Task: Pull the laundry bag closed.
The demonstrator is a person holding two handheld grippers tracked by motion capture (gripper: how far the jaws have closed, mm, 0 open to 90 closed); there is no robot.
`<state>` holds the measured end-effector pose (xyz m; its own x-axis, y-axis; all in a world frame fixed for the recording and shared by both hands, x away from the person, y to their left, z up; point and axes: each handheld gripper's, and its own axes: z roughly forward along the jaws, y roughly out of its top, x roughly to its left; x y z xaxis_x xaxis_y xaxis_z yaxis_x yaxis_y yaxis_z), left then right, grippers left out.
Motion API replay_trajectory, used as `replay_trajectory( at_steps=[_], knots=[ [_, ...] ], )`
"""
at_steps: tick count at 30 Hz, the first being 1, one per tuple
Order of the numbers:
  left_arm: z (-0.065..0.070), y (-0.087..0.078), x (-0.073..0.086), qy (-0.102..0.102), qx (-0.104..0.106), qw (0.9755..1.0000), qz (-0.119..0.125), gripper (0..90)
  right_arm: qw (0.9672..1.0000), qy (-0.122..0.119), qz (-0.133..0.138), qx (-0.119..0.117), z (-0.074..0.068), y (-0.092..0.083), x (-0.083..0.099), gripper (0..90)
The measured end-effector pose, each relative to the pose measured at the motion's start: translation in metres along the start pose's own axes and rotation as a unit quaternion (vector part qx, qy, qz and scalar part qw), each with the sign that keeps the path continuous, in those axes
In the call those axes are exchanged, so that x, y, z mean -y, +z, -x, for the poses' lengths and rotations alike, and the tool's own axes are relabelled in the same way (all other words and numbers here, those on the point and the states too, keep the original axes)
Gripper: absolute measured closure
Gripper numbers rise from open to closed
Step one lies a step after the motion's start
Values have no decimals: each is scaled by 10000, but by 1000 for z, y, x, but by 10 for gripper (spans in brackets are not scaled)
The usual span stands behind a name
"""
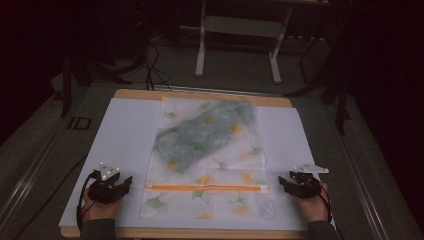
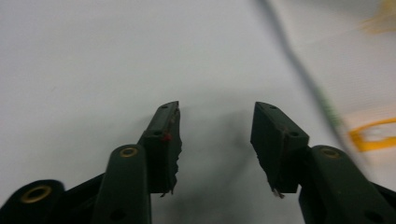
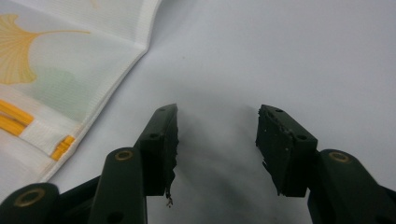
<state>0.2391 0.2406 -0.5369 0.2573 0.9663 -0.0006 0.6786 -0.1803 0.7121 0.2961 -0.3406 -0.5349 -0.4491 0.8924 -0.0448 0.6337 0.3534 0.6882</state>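
Soft mesh zip pouch lies flat mid-desk; both claws stand open and empty.

The desk [image 1: 131, 94] carries a white sheet [image 1: 125, 135], and on it the pouch [image 1: 207, 155] runs from the far edge to near the front edge, midway between the side edges. It appears thin, limp and light, with a greenish cloth [image 1: 200, 132] folded inside its far half; expect it to sag and slide if lifted by one point. The orange zipper [image 1: 205, 188] crosses it near the front edge; its stitched ends and the hemmed side edges look the firmest holds. The left gripper [image 1: 129, 181] rests near the front left corner, the right gripper [image 1: 281, 182] near the front right corner, each beside the pouch but apart from it, jaws spread wide with nothing between.
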Motion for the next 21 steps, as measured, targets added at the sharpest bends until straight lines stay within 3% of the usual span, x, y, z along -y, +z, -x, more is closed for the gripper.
replay_trajectory(
  at_steps=[4,8,11,15,21],
  knots=[
    [-2,-1,0,-17,190,9998,-7,535,9998,-151,-44,-90,-6,-2,-3,513],
    [-3,-1,0,-3,181,9998,-54,536,9996,-239,-36,-173,-10,-2,-5,519],
    [-4,-2,-1,-75,214,9997,-11,534,9992,-309,-22,-240,-13,-3,-7,519],
    [-9,-3,0,-320,424,9986,28,555,9986,-397,26,-350,-20,-4,-11,510],
    [-7,-2,0,-195,316,9993,-78,589,9978,-463,40,-478,-29,-1,-15,504]
  ],
)
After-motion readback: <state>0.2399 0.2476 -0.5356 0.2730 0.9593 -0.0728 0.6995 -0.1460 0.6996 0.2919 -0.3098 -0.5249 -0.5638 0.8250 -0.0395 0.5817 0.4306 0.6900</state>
